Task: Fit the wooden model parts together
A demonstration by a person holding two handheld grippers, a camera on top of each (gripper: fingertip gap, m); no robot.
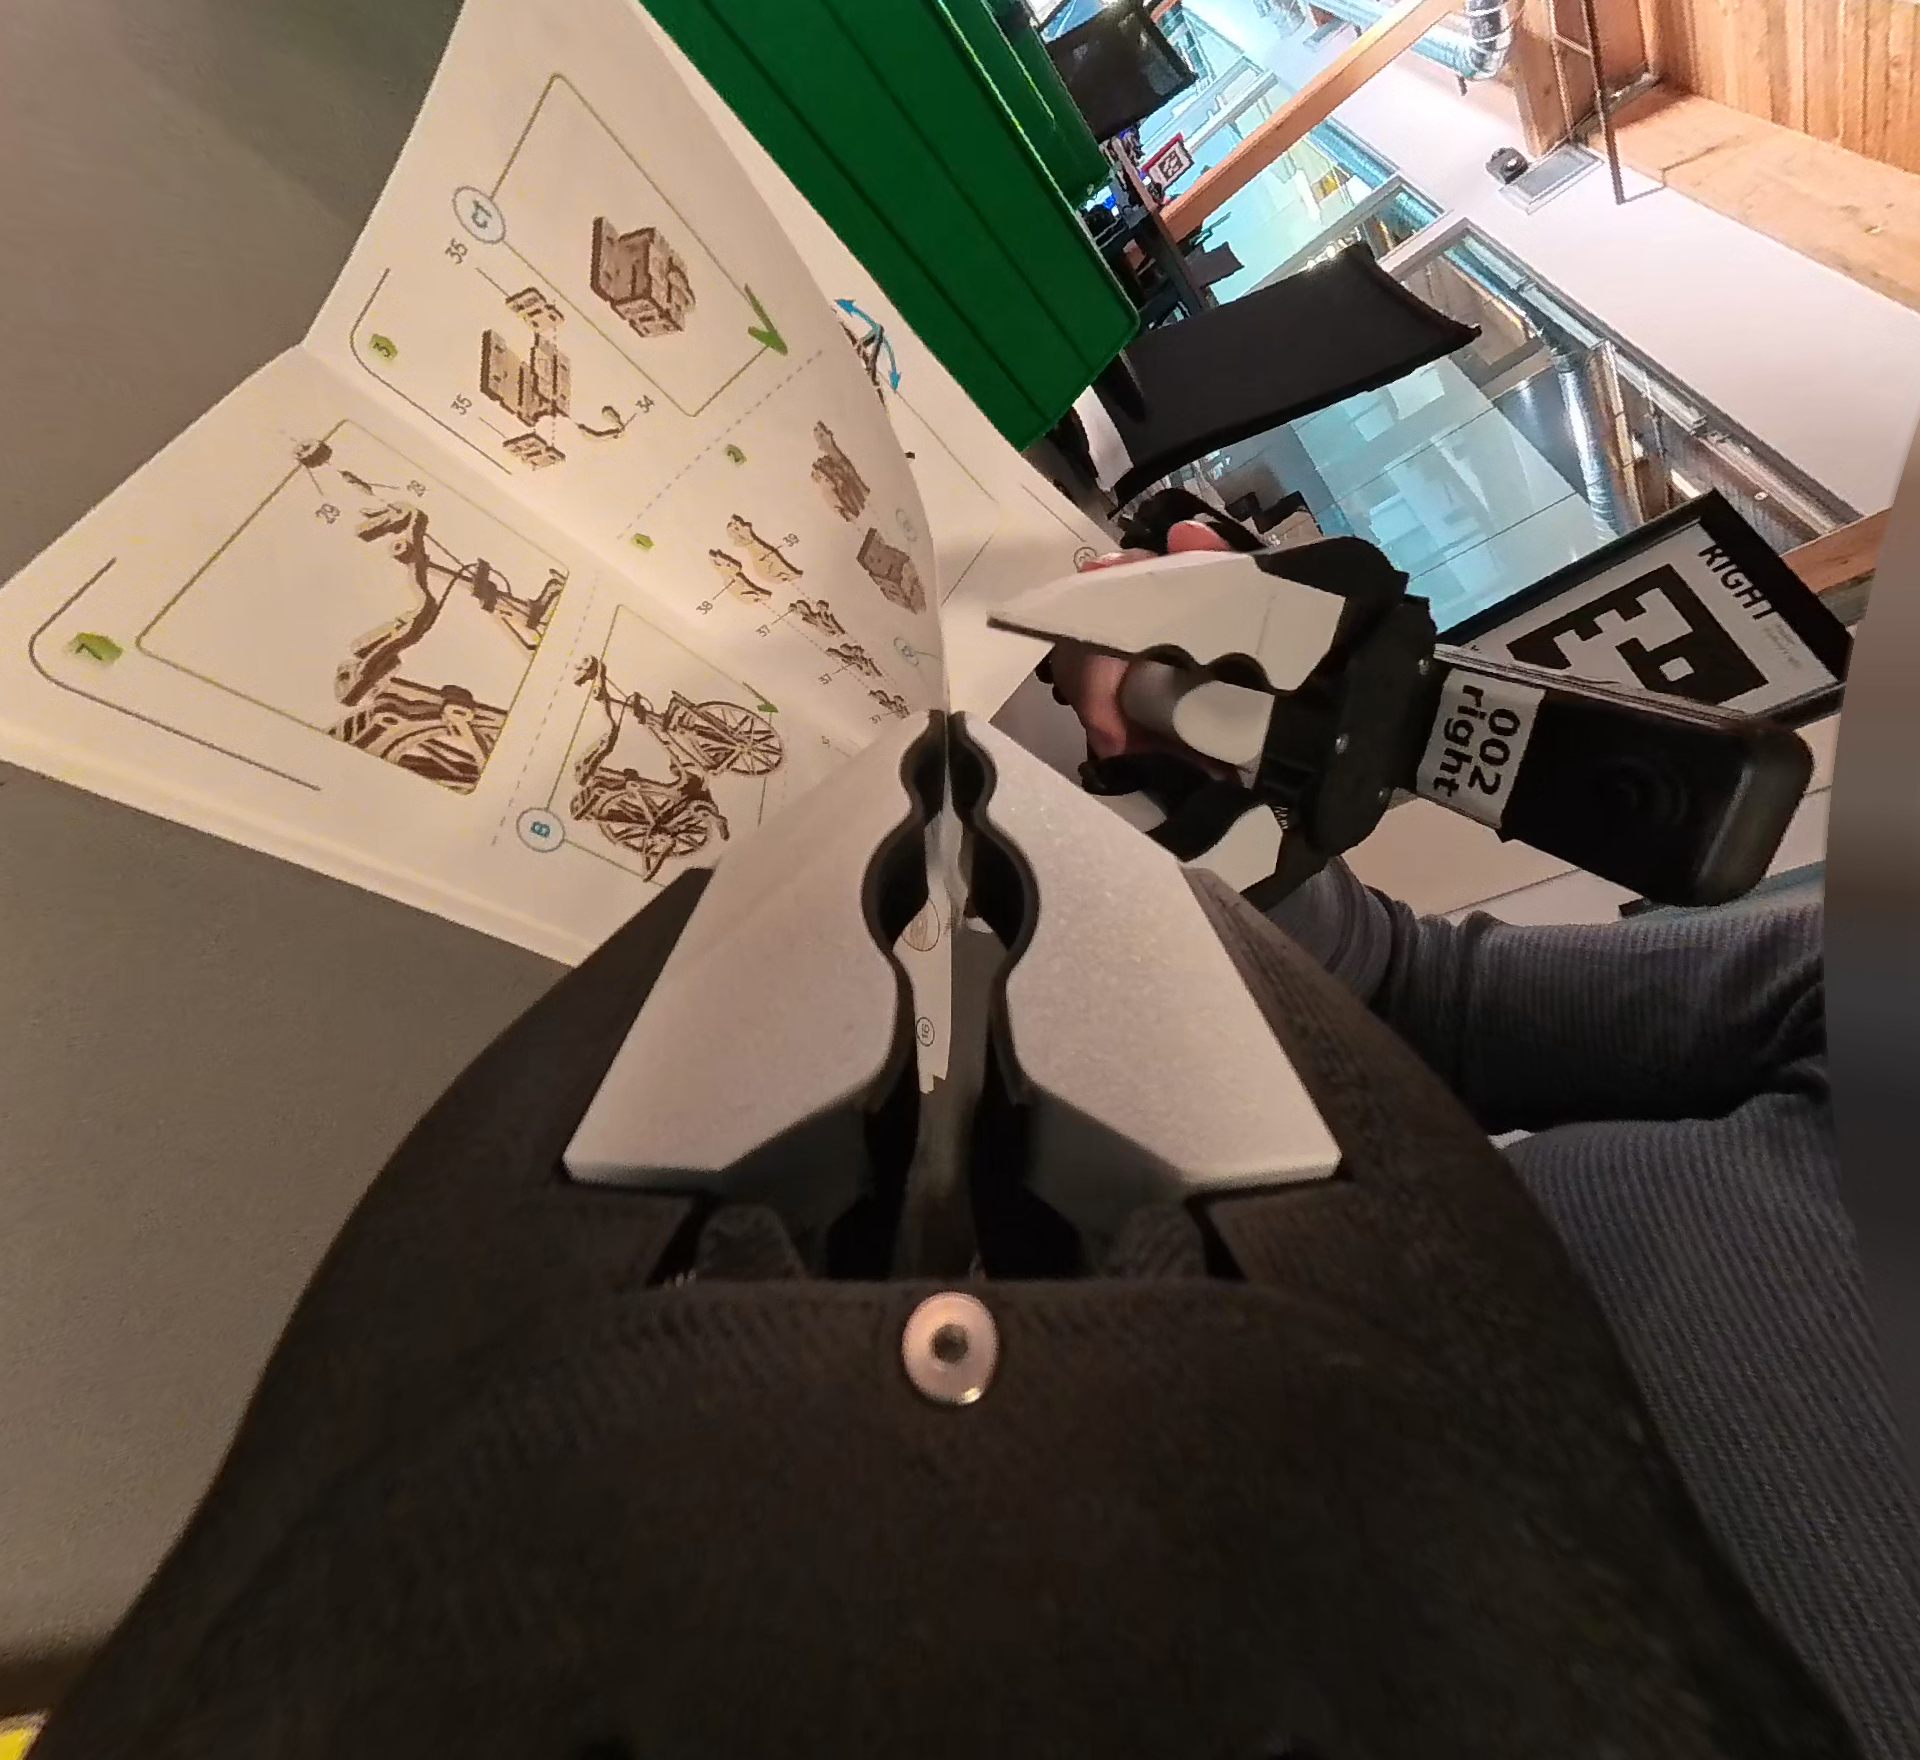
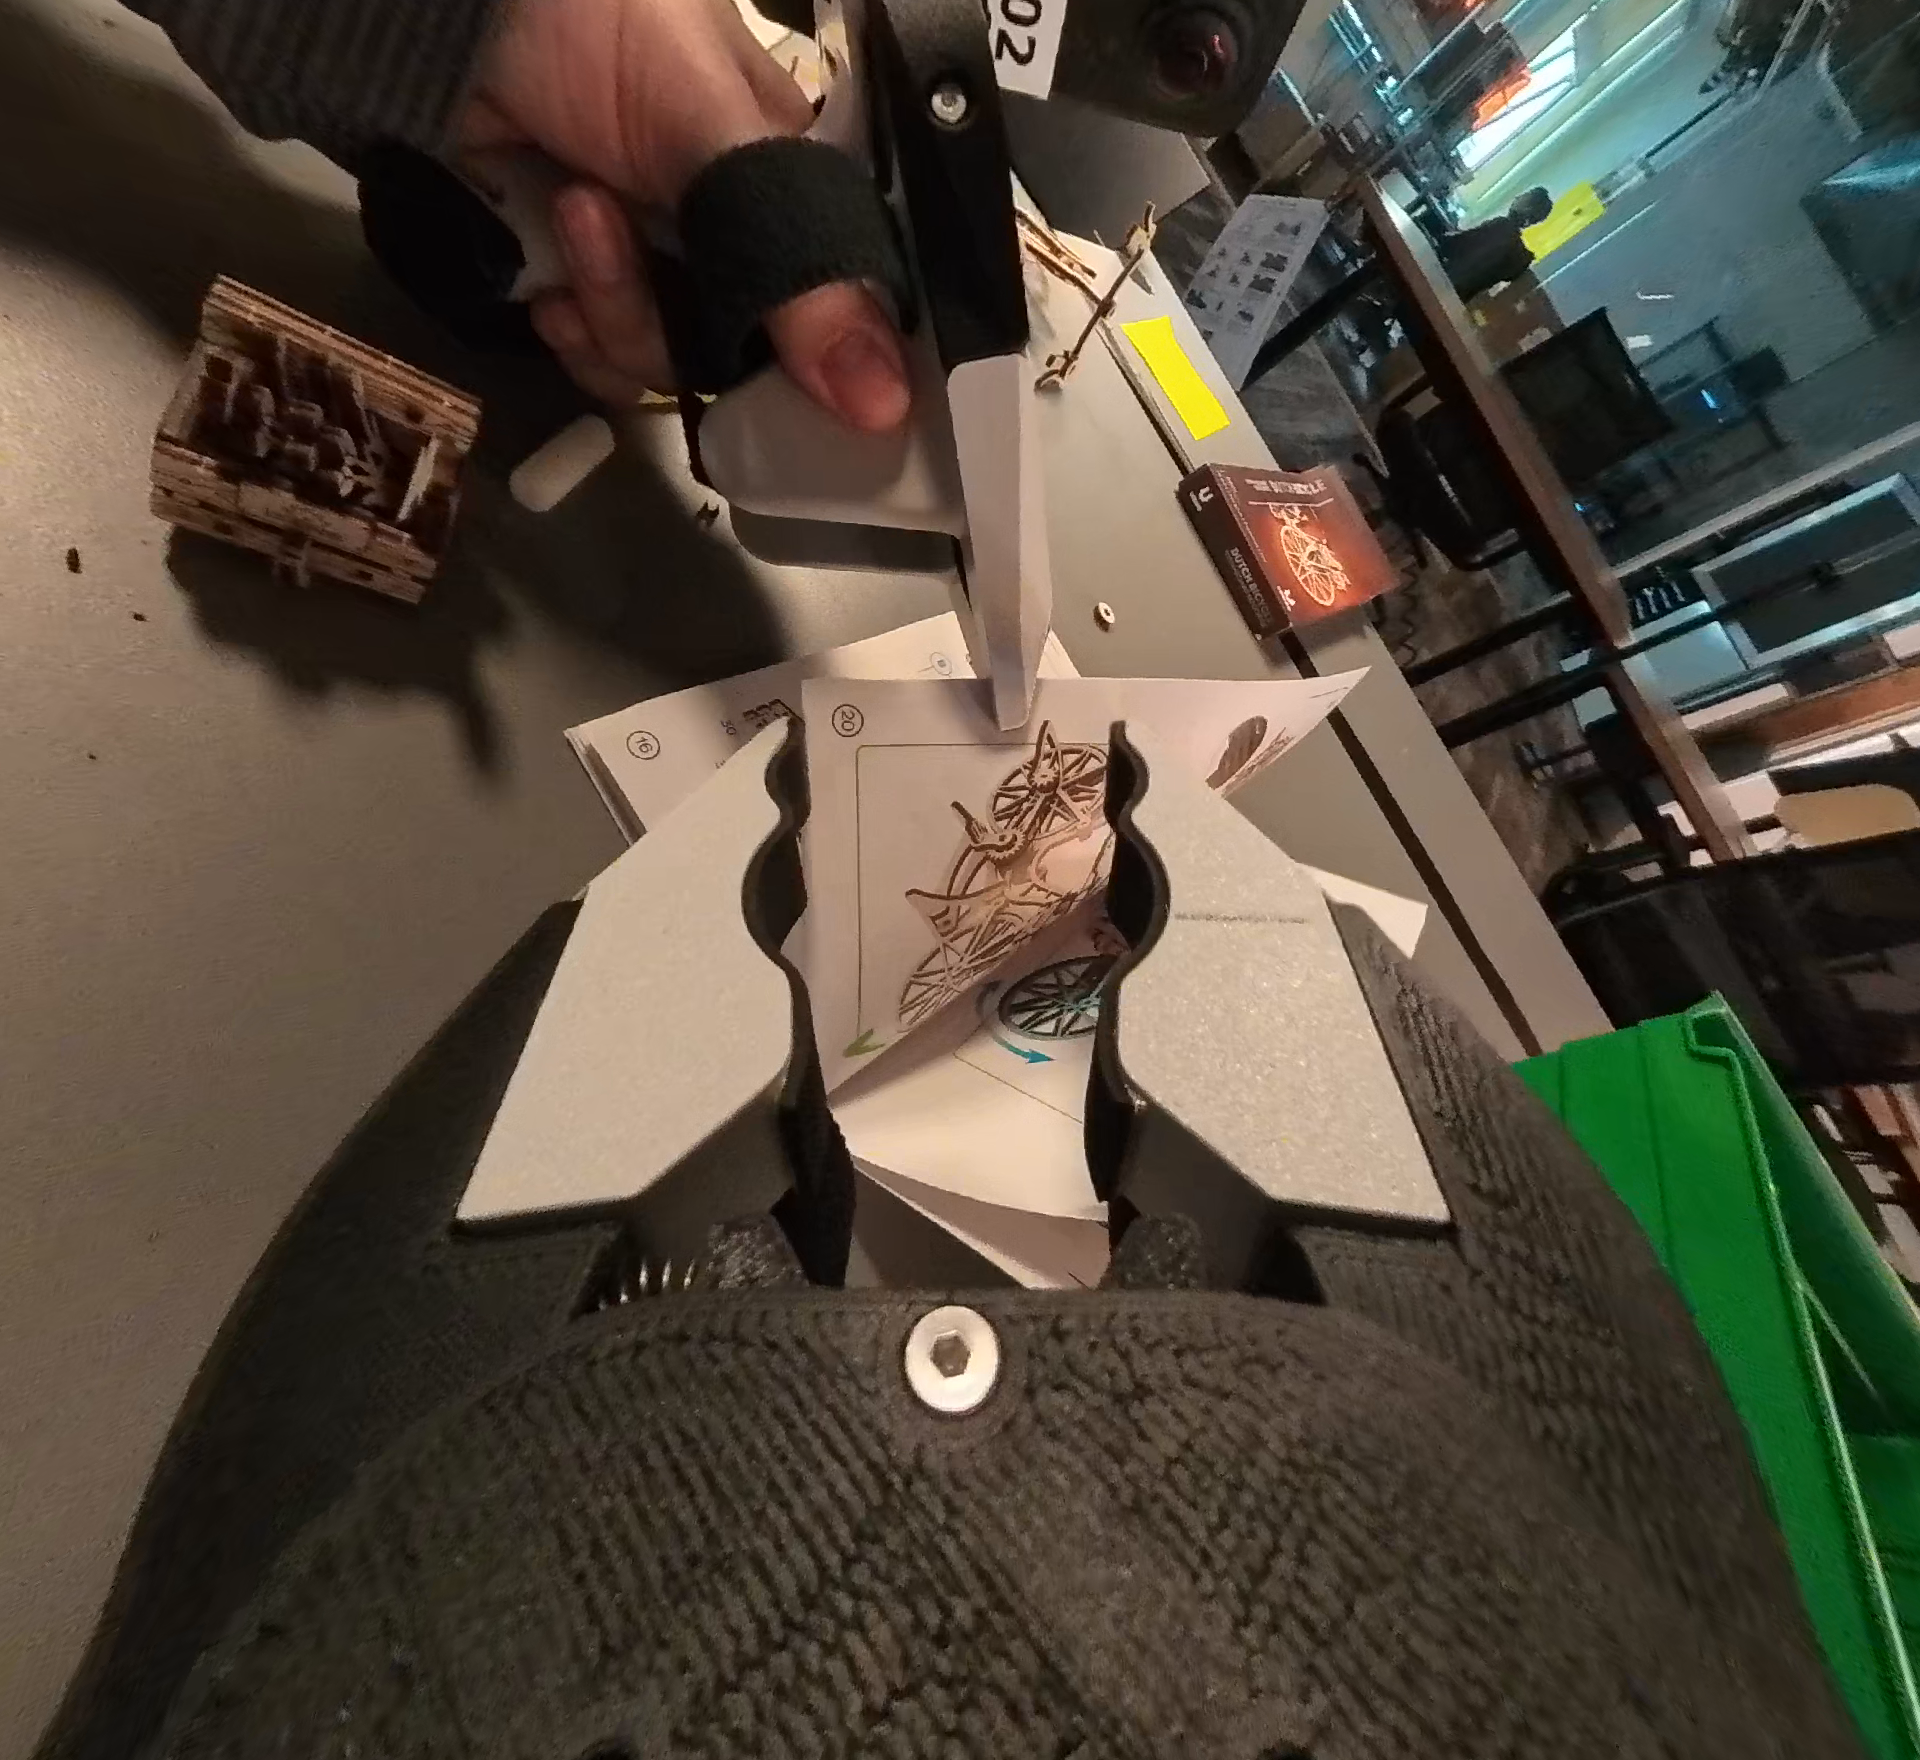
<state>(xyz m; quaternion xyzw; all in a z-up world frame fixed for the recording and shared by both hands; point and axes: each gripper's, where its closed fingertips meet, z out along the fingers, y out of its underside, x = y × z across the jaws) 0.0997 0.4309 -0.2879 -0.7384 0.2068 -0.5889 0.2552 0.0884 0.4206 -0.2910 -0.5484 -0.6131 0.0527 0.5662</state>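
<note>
Two grippers meet at one thing: the folded white paper instruction booklet (image 1: 499,505) with its brown drawings of a wooden bicycle. The left gripper (image 1: 948,723) has its pale grey fingers pressed together on a page edge, so the sheets fan out beyond its tips. The right gripper (image 2: 956,744) stands parted, with the booklet's pages lying in the gap between its fingers and no pad visibly pressing on them.

No wooden part is held. From the booklet, the small slatted brown wooden box assembly (image 2: 312,453) sits well apart, on the grey tabletop (image 2: 208,879) on the far side of the hand that holds the left gripper (image 2: 665,183). A thin wooden rod piece (image 2: 1101,297) lies beyond the booklet near the table's edge, and a small dark printed carton (image 2: 1288,547) stands just past it. A green plastic crate (image 2: 1766,1295) sits on the booklet's other side.

Judging from this, the left gripper is nearer the box assembly, but it must release the page first.
</note>
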